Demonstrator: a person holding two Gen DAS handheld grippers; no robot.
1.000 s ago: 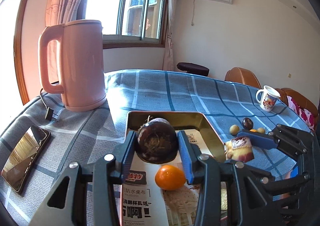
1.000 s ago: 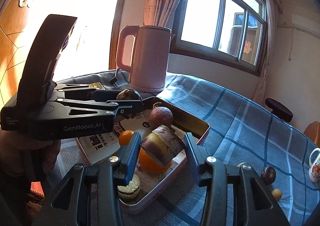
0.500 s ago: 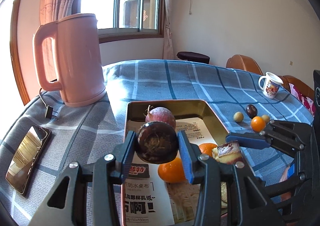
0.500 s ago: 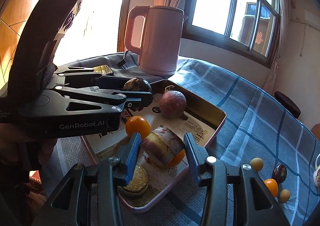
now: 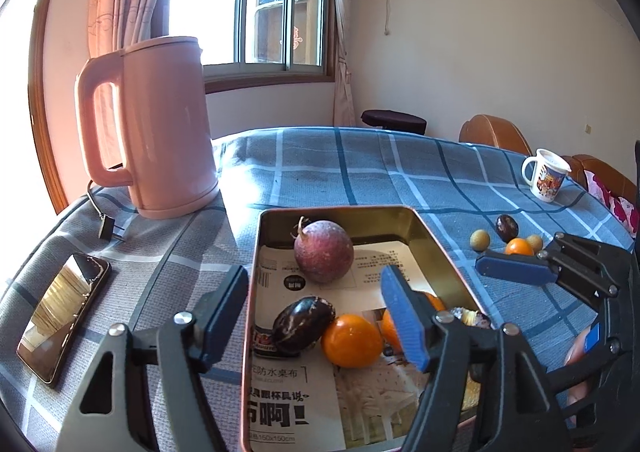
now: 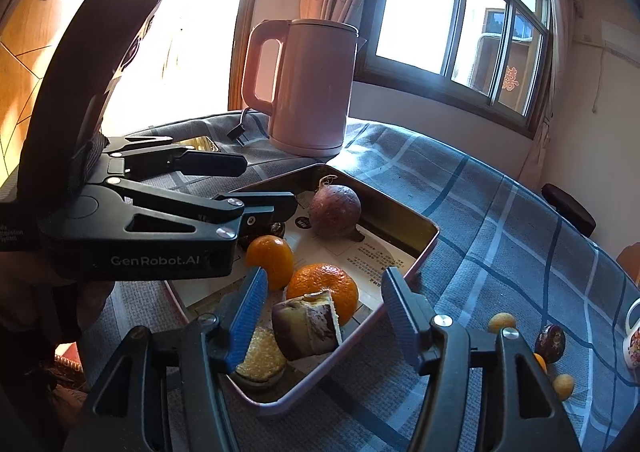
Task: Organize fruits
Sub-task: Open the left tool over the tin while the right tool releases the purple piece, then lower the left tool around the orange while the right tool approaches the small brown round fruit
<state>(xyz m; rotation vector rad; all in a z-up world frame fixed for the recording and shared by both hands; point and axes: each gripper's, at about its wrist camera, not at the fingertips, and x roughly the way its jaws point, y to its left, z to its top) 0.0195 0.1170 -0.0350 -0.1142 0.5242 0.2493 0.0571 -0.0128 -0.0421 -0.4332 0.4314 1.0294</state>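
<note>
A metal tray holds a purple passion fruit, a dark fruit, oranges, a marbled cake piece and a round biscuit. My left gripper is open and empty above the dark fruit. My right gripper is open above the cake piece, which lies in the tray. Several small fruits lie on the cloth right of the tray.
A pink kettle stands behind the tray with its plug on the cloth. A phone lies at the left. A white mug stands at the far right. Chairs ring the table.
Both grippers have opened. The dark fruit left my left gripper and now lies in the tray. The cake piece left my right gripper and rests in the tray.
</note>
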